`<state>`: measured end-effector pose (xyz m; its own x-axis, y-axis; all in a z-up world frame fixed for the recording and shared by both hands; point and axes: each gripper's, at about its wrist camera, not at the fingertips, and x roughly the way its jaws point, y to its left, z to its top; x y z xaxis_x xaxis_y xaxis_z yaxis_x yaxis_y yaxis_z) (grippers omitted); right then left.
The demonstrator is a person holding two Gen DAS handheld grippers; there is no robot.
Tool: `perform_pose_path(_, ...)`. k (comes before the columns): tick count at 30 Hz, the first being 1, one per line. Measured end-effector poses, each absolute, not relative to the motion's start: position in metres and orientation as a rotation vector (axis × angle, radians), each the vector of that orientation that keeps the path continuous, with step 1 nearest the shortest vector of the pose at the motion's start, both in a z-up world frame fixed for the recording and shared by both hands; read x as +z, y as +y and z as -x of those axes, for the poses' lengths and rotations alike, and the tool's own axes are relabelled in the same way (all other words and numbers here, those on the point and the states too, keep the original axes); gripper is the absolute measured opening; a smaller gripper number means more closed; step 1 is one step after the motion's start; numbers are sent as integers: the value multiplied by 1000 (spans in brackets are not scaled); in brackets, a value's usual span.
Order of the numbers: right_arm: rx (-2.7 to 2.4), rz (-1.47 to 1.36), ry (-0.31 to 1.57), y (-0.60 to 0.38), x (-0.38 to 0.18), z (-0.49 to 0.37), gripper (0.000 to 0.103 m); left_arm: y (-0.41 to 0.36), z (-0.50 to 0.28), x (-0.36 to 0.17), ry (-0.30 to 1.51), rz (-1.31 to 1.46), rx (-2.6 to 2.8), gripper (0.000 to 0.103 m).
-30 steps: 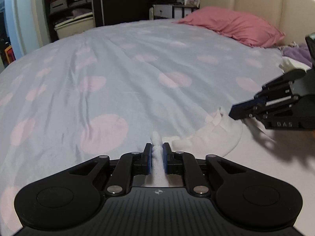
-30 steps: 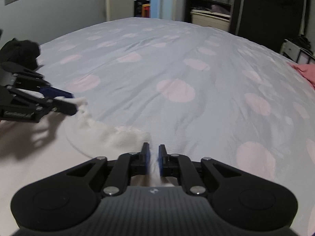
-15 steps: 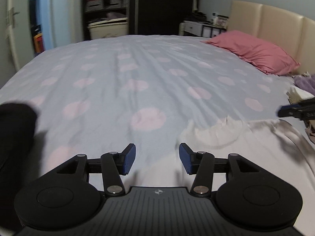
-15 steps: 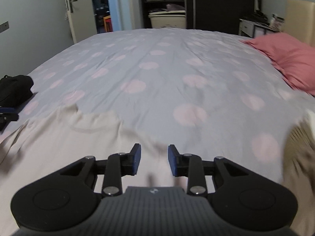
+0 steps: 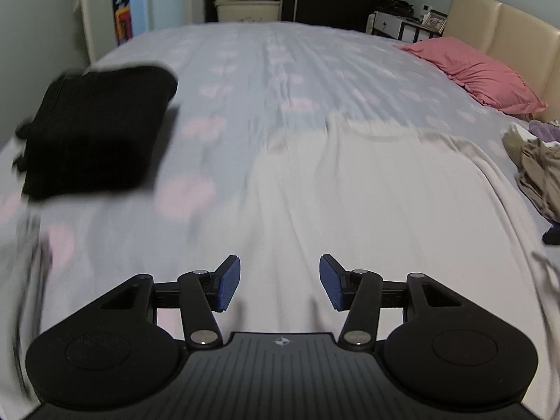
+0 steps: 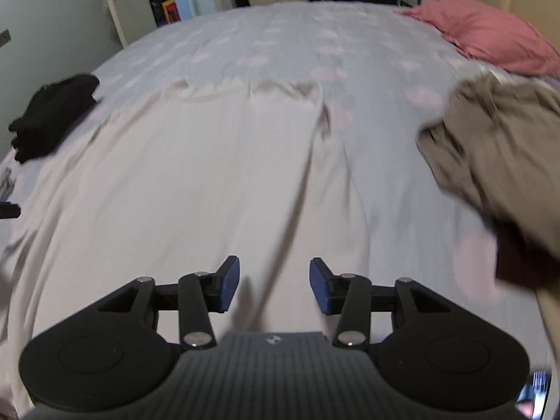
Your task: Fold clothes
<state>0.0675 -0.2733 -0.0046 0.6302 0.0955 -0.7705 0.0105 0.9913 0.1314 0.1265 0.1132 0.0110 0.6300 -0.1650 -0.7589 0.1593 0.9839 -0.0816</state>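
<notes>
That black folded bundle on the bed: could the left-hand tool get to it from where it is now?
Probably yes. The black bundle lies in the open on the bedspread, ahead and left of the left gripper, whose jaws are open and empty. Only bare bedspread lies between.

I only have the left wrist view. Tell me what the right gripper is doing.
Observer: The right gripper hangs over the spread white garment, jaws opening, nothing between them.
Operator: Report what lies on its right side.
Observer: A crumpled khaki garment, heaped beside the white one.
Operator: Say whether the black clothes are folded.
Observer: From the right wrist, the black garment looks like a loose heap; blur prevents certainty.
</notes>
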Motion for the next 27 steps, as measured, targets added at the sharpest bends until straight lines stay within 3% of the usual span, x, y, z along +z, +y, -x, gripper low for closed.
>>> perform_pose_path(9, 53, -138, 897, -249, -17, 11, 49, 100, -53, -11, 958, 16, -163, 48)
perform_pose_path(16, 58, -94, 903, -230, -21, 27, 47, 91, -17, -28, 991, -28, -161, 48)
perform_pose_path(22, 94, -39, 901, -213, -15, 34, 51, 92, -9, -28, 977, -11, -153, 48)
perform_pose_path(23, 93, -25, 918, -212, -19, 34, 49, 91, -8, -29, 980, -11, -152, 48)
perform_pose_path(27, 74, -26, 939, -219, -21, 32, 19, 88, -8, -34, 987, -44, -146, 48)
